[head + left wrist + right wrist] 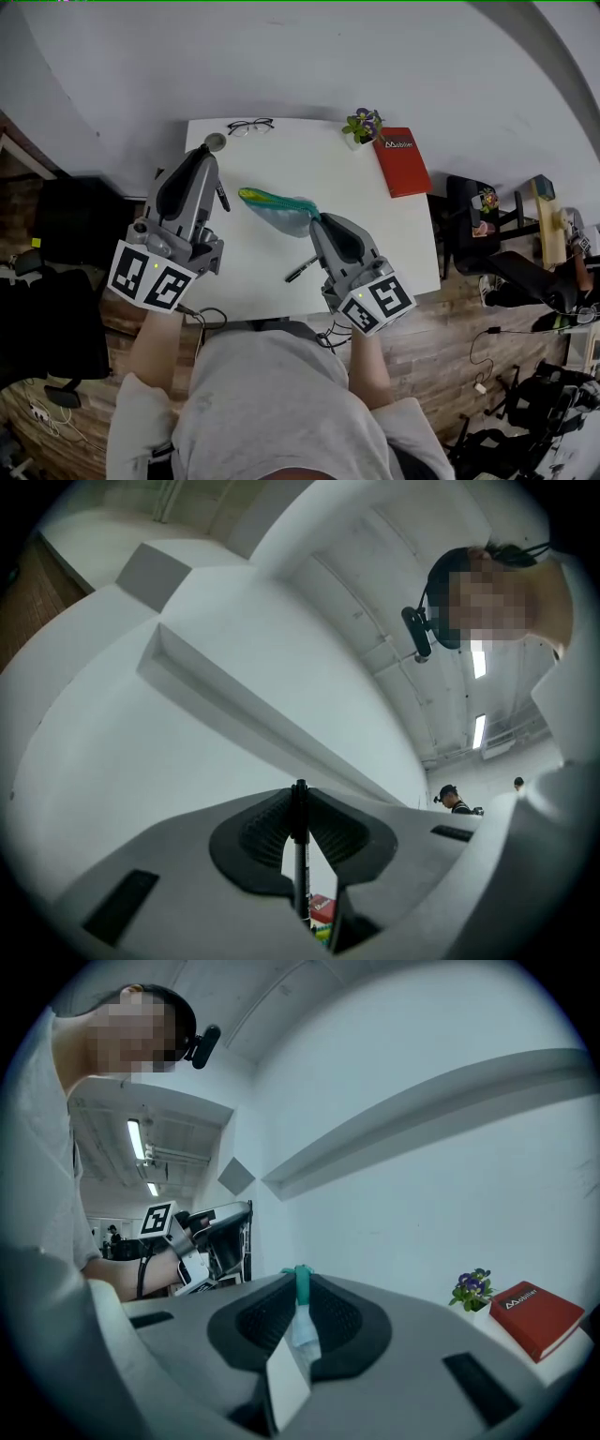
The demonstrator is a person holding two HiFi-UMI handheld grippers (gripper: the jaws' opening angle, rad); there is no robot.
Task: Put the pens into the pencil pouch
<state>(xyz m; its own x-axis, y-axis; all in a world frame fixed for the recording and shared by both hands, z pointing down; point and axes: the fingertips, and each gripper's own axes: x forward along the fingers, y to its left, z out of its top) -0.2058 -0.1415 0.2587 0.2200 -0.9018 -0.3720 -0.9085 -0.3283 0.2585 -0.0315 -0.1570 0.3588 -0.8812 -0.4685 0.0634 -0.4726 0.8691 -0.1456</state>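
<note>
My left gripper (211, 173) is raised over the left side of the white table (394, 244). It is shut on a black pen (223, 197), which stands upright between the jaws in the left gripper view (299, 855). My right gripper (320, 223) is shut on one end of the teal and green mesh pouch (279, 210). The rest of the pouch stretches left toward the held pen. In the right gripper view only a teal strip of the pouch (301, 1290) shows between the pads. A second black pen (300, 270) lies on the table just left of the right gripper.
A pair of glasses (250, 125) lies at the table's far edge. A small potted plant (362, 126) and a red book (403, 161) sit at the far right corner. Black chairs stand beside the table on both sides.
</note>
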